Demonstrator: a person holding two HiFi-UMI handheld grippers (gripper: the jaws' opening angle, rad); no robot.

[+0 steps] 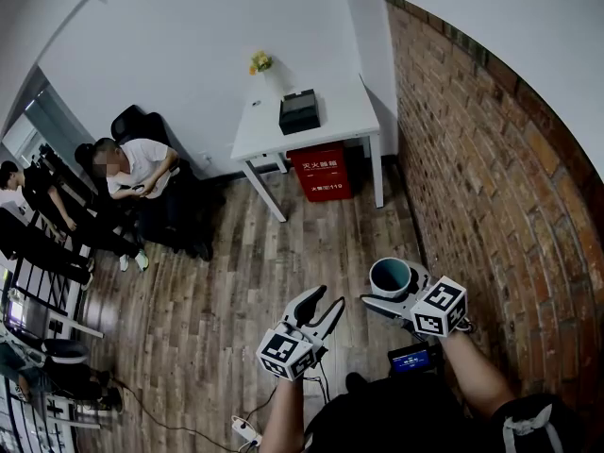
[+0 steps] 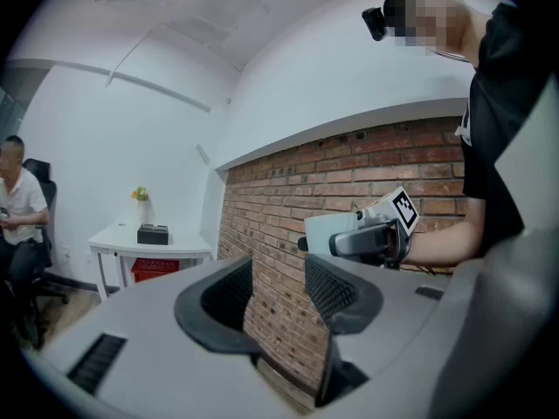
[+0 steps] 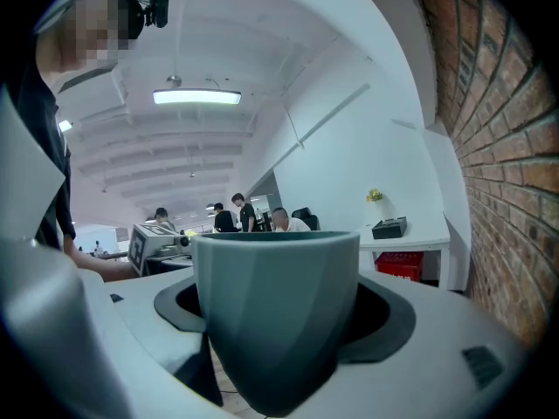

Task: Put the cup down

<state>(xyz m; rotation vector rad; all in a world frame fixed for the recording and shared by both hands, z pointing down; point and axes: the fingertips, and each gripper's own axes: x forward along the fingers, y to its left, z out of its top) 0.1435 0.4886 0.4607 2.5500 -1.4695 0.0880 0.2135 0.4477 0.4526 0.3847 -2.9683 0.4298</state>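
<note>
A grey-green cup (image 1: 391, 277) is held upright in the air over the wooden floor, my right gripper (image 1: 396, 295) shut on it. In the right gripper view the cup (image 3: 275, 312) fills the space between the two dark jaws. My left gripper (image 1: 319, 311) hangs beside it, lower and to the left, open with nothing between its jaws (image 2: 278, 297). In the left gripper view the right gripper with the cup (image 2: 336, 231) shows against the brick wall. The white table (image 1: 340, 119) stands far ahead by the back wall.
A black box (image 1: 298, 111) and a small yellow flower (image 1: 260, 61) sit on the white table, a red box (image 1: 324, 171) under it. The brick wall (image 1: 491, 159) runs along the right. A seated person (image 1: 142, 173) and chairs are at the left. A power strip (image 1: 245, 430) lies on the floor.
</note>
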